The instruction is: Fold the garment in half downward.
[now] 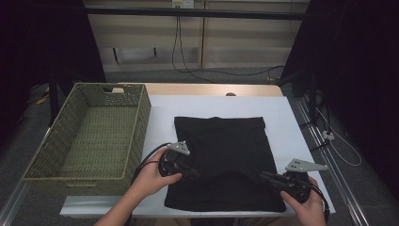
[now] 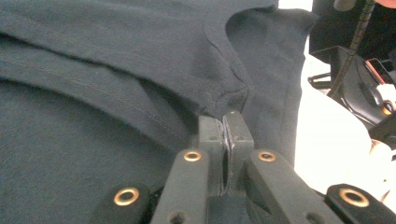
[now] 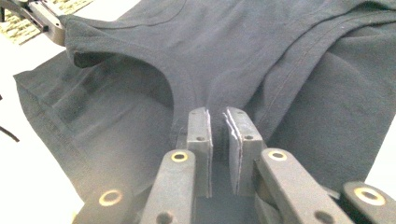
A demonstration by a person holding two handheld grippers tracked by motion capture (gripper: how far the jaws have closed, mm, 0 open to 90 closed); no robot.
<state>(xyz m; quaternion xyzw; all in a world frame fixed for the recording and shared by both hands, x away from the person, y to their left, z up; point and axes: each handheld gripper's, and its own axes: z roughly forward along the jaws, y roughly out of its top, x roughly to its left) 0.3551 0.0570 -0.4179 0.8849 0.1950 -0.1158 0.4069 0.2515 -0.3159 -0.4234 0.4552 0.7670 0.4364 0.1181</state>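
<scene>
At the far left of the table stood a woven basket (image 1: 89, 136) with nothing in it, so the garment had not yet been put away. Just beside it, on the white table cover (image 1: 291, 122), lay the black shirt (image 1: 221, 141), partly folded with its sides turned in and the neckline at the near end. The left gripper (image 1: 196, 173) had its jaws pressed tight together on a pinch of the shirt's edge beside the neckline, and the right gripper (image 1: 261, 176) was closed on the cloth at the other side of it, a fold of fabric between its pads. Judging by this, the fold was midway: lengthwise doubling and transfer remained. The fabric looked soft, thin, dark and lightly creased.
</scene>
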